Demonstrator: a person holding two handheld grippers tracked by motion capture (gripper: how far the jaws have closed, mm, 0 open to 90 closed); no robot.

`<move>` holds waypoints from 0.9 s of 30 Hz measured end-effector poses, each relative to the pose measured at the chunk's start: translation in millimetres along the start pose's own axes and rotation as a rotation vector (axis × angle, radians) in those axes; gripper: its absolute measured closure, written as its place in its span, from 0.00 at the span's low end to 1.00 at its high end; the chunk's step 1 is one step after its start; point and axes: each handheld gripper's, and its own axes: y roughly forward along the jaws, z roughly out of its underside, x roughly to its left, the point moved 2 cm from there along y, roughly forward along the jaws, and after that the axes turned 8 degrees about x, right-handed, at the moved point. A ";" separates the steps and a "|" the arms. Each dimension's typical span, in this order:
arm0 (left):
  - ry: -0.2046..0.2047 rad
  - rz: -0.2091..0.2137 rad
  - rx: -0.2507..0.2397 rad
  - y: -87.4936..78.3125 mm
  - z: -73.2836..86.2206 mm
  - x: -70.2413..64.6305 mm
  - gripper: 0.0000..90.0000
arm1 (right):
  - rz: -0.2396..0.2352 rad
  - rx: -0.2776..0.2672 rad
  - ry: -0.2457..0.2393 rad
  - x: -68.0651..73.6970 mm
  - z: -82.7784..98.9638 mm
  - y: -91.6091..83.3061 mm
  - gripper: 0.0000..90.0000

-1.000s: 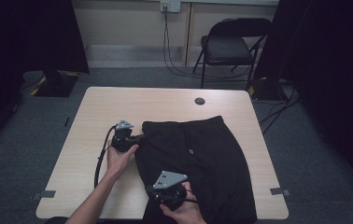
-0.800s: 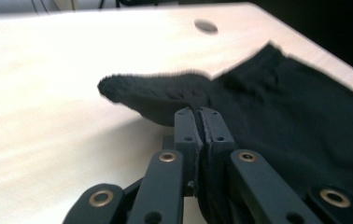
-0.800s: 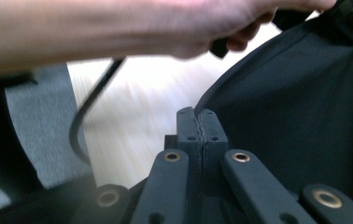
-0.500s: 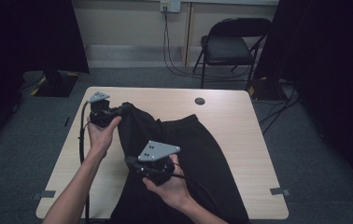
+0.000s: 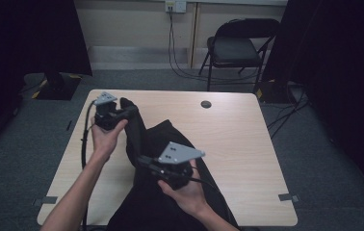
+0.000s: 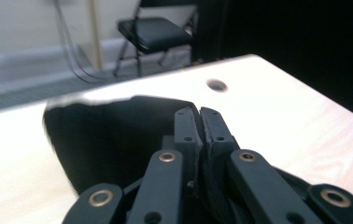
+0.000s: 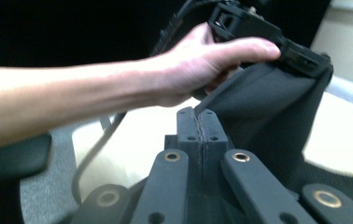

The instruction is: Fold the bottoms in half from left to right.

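Observation:
A black garment [image 5: 157, 139] is lifted by one edge and drapes back down to the table [image 5: 247, 144] and over its near edge. My left gripper [image 5: 132, 112], held in the left hand at the table's left, is shut on the garment's raised upper corner. The right gripper [image 5: 142, 160], nearer the front, is shut on the same edge lower down. In the left gripper view the jaws [image 6: 199, 114] meet with dark cloth [image 6: 109, 135] behind them. In the right gripper view the jaws [image 7: 198, 116] pinch the cloth [image 7: 268, 121], and the left hand [image 7: 212, 60] holds its gripper above.
A small round cable hole [image 5: 206, 104] sits near the table's far edge. The right half of the table is bare wood. A black folding chair [image 5: 235, 48] stands beyond the table, with cables [image 5: 175, 53] hanging from a wall socket.
The garment lay flat on the table; both grippers have risen with its left edge, the left one also moving towards the far left, so the cloth now stands up in a fold.

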 end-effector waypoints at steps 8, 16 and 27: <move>0.066 0.055 0.090 58.1 -0.9 -41.4 0.96 | 0.108 0.046 0.125 -33.4 70.2 -46.7 1.00; 0.049 0.071 0.178 107.3 24.5 -53.9 0.85 | 0.192 0.183 0.204 -66.5 125.4 -54.2 1.00; 0.140 0.081 0.188 40.8 51.2 -47.1 0.66 | 0.283 0.321 0.228 -98.7 160.1 -63.8 1.00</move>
